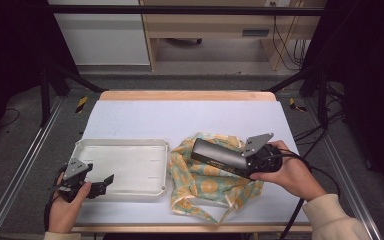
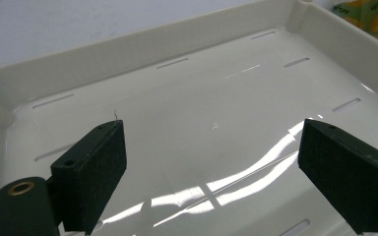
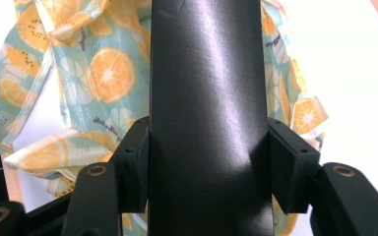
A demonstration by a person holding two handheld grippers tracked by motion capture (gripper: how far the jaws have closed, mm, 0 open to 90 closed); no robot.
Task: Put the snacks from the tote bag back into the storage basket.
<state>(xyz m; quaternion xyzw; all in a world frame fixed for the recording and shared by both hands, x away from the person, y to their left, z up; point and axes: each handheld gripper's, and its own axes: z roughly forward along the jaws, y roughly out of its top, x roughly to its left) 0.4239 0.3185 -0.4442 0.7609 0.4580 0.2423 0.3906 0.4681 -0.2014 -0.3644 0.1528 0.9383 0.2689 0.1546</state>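
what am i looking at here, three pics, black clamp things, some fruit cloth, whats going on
A person sits at a table holding a hand-held gripper in each hand; no robot arm is involved. The high view looks down from above the table. The other two pictures come from small cameras riding on the grippers, looking along their black jaws.

On the table lie a white tray and an orange-patterned cloth. The right gripper has its jaws closed on a long black box, held above the cloth. The left gripper hangs over the tray with its jaws open and nothing between them.
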